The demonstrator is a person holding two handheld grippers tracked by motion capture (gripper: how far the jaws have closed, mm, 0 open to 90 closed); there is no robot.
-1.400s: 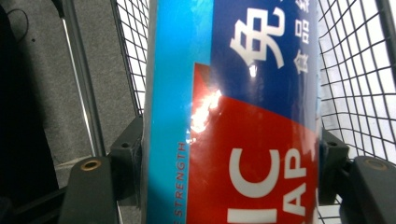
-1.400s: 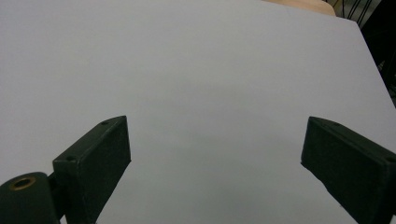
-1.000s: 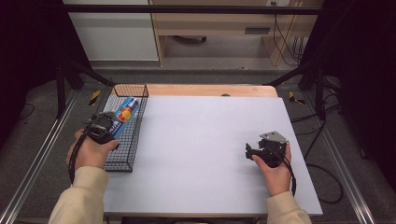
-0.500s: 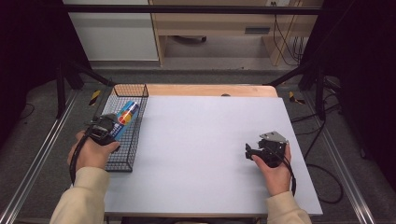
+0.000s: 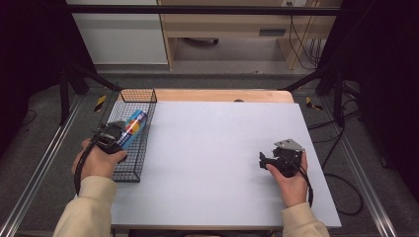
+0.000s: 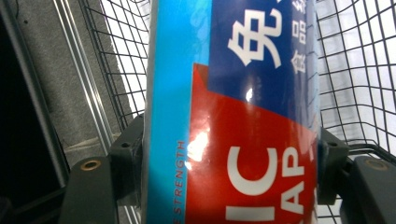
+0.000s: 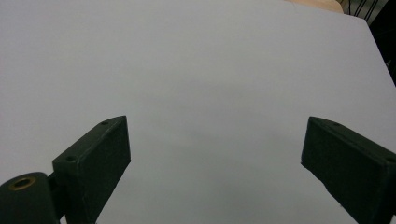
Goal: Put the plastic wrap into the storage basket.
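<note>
Desk (image 5: pixel 217 158): white top, wooden strip along the far edge, metal rails on both sides.

Basket (image 5: pixel 118 168): black wire, long and narrow, standing on the desk's left edge. Its mesh (image 6: pixel 355 70) shows behind the can in the left gripper view.

Can (image 5: pixel 132 127): blue, with a red panel and white lettering. Held over the basket, tilted, far end pointing away from the person. In the left gripper view the can (image 6: pixel 233 116) stands between the two jaws, both pressed against its sides.

Left gripper (image 5: pixel 109 137): in the person's left hand (image 5: pixel 94 160), over the basket's near half, closed on the can.

Right gripper (image 5: pixel 266 160): in the right hand (image 5: pixel 291 180), low over the desk's right side, well apart from basket and can, pointing left across the desk. Grey plate on top, cable trailing back along the wrist. In the right gripper view the gripper (image 7: pixel 215 154) has jaws wide apart with bare desk (image 7: pixel 196 70) between them: open, holding nothing.

Sleeves: cream, both forearms.
</note>
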